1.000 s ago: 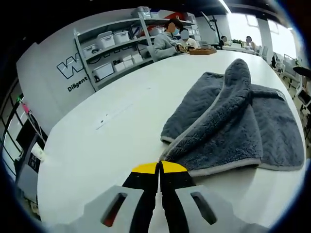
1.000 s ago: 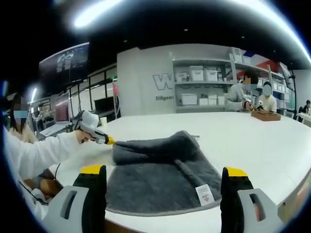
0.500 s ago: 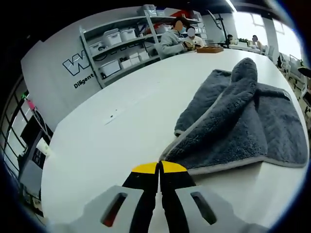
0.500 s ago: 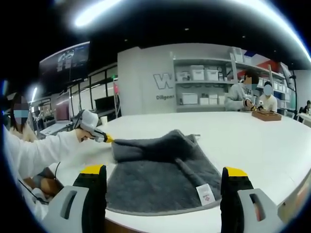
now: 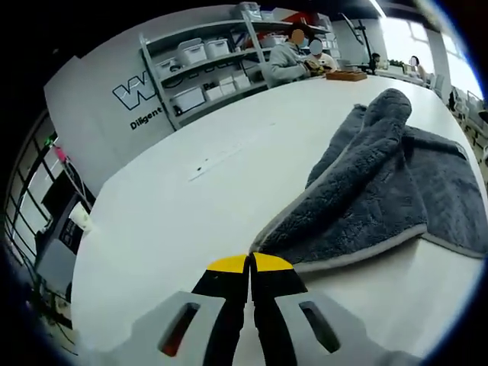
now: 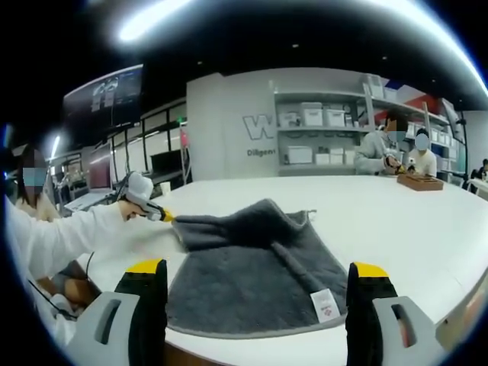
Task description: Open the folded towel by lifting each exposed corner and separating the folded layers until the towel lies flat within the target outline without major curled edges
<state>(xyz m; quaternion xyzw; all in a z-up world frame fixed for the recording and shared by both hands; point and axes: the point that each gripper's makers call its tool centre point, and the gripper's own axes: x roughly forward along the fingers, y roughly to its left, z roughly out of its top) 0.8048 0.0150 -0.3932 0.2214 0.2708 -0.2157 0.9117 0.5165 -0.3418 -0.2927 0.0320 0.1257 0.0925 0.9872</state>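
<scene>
My right gripper (image 6: 256, 293) hangs with fingers wide apart over the near edge of the grey towel (image 6: 255, 278) on the white bench (image 6: 396, 221). My left gripper (image 5: 250, 263) pinches a towel corner, the layer drawn out sideways.

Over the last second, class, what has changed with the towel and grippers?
The left gripper, shut on the towel corner, has drawn that upper layer outward toward the person, stretching it flatter. The right gripper stayed open and hovering; the lower layer and its label kept their place on the table.
</scene>
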